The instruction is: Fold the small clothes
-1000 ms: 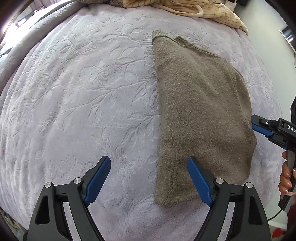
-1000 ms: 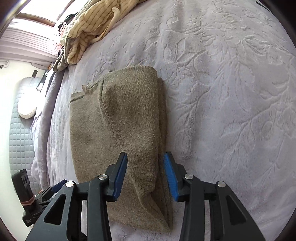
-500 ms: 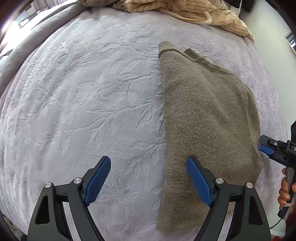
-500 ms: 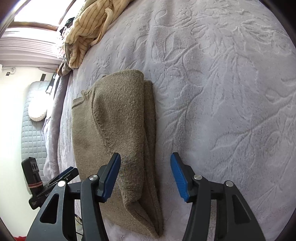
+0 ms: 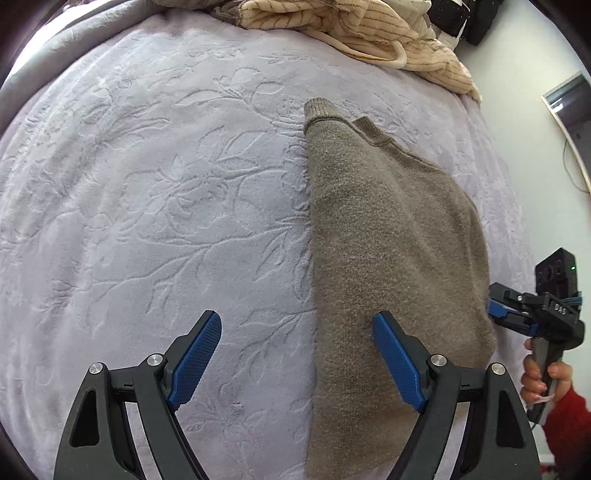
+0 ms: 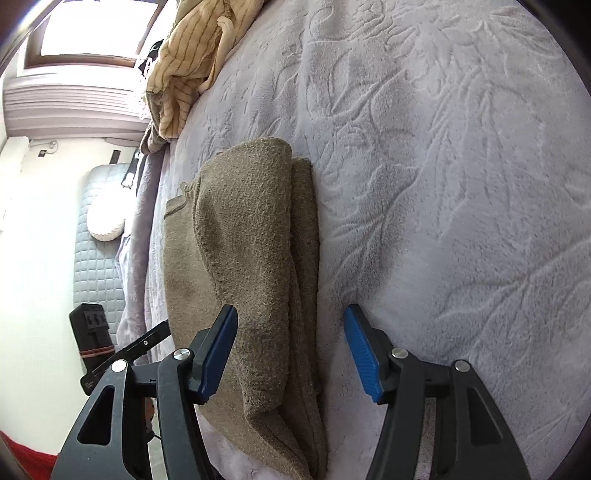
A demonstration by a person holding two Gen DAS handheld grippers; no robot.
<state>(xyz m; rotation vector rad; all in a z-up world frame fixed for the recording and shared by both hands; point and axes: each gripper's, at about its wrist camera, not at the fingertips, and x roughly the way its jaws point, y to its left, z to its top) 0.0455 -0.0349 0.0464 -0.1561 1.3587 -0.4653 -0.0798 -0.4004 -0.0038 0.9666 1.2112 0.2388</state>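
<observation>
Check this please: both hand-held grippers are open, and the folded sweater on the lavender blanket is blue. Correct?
Not quite: the sweater is brown, not blue, as the left wrist view shows. Both the left hand-held gripper and the right hand-held gripper are open above the lavender blanket.

Left tongs (image 5: 297, 354) gape over the folded sweater's (image 5: 388, 258) edge.

One folded brown knit sweater (image 5: 388, 236) lies on one lavender embossed blanket (image 5: 166, 206). One heap of cream striped garments (image 5: 373, 33) sits at the blanket's far edge; how many pieces it holds cannot be told. Two grippers show: the left gripper (image 5: 297, 360) and the right gripper (image 6: 290, 350), each with two blue-padded fingers. One hand (image 5: 543, 376) is visible.
</observation>
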